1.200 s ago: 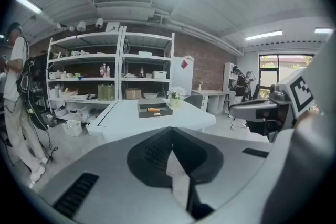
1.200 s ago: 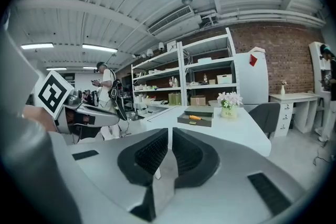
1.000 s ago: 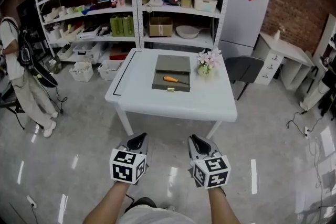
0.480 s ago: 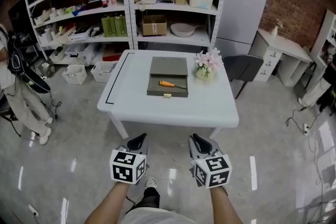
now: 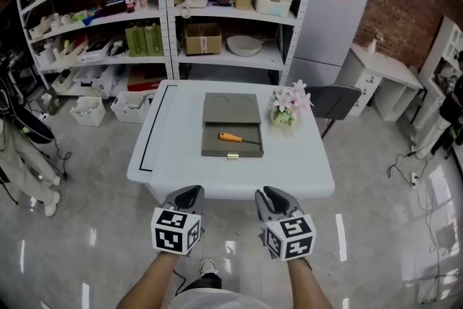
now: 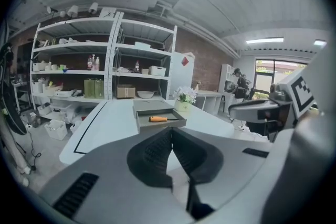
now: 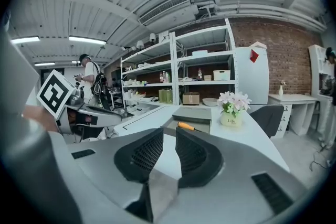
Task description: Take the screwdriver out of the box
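White table (image 5: 166, 155) in front of metal shelves (image 5: 166, 18). At its middle, screwdriver (image 5: 230, 137) lying in the open grey box (image 5: 246, 151), flower pot (image 5: 284, 116) just beside. Short of the table's near edge, left gripper (image 5: 187, 193) with jaws closed and empty; right gripper (image 5: 269, 193) with jaws slightly apart, opening, nothing between.
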`<state>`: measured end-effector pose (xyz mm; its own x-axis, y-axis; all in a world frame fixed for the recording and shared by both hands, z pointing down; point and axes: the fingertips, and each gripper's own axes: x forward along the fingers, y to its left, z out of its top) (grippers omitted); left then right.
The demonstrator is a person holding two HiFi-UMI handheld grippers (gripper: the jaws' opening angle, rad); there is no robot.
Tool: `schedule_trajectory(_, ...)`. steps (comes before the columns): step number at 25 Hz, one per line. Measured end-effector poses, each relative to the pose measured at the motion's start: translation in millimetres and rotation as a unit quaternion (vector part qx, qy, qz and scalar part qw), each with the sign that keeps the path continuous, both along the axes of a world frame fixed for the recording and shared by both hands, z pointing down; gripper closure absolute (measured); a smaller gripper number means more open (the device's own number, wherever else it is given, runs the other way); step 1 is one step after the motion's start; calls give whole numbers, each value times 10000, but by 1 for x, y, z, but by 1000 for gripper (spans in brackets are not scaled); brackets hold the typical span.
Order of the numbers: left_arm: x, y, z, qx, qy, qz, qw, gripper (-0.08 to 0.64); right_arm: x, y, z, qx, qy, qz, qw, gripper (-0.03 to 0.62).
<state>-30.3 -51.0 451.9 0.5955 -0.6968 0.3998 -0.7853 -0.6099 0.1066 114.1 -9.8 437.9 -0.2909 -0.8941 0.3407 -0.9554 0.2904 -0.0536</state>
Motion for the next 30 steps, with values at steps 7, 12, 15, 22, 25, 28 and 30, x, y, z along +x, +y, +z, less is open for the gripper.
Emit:
schedule_trajectory(7,-19,-50,1,-49,47,106,9999,555,-18,-50,0,-62,131,73,9999,502)
schedule_trajectory(12,-30,-77,3,-50,92,141,9998,555,-28,-75,2,-91,192,104,9997,487)
schedule_trajectory(15,-33,-90,3,-54,110,165,9998,555,-30,-88,4,-96,207,127,9997,479)
schedule_trajectory(22,-30,-116,3,-13,125,203,9997,555,-31,-111,6,-106,340,44,9994,463)
schedule_trajectory(25,-29,-125,3,-22,106,199,9997,555,-29,-119,8,-142,339,10,9993,453)
schedule_trajectory(28,-28,-134,6,-25,82,176,9998,555,-27,-131,11,-171,311,-39,9994,440)
schedule_trajectory(30,-28,-141,10,-50,65,134,9999,555,-26,-139,13,-191,360,-140,9991,428)
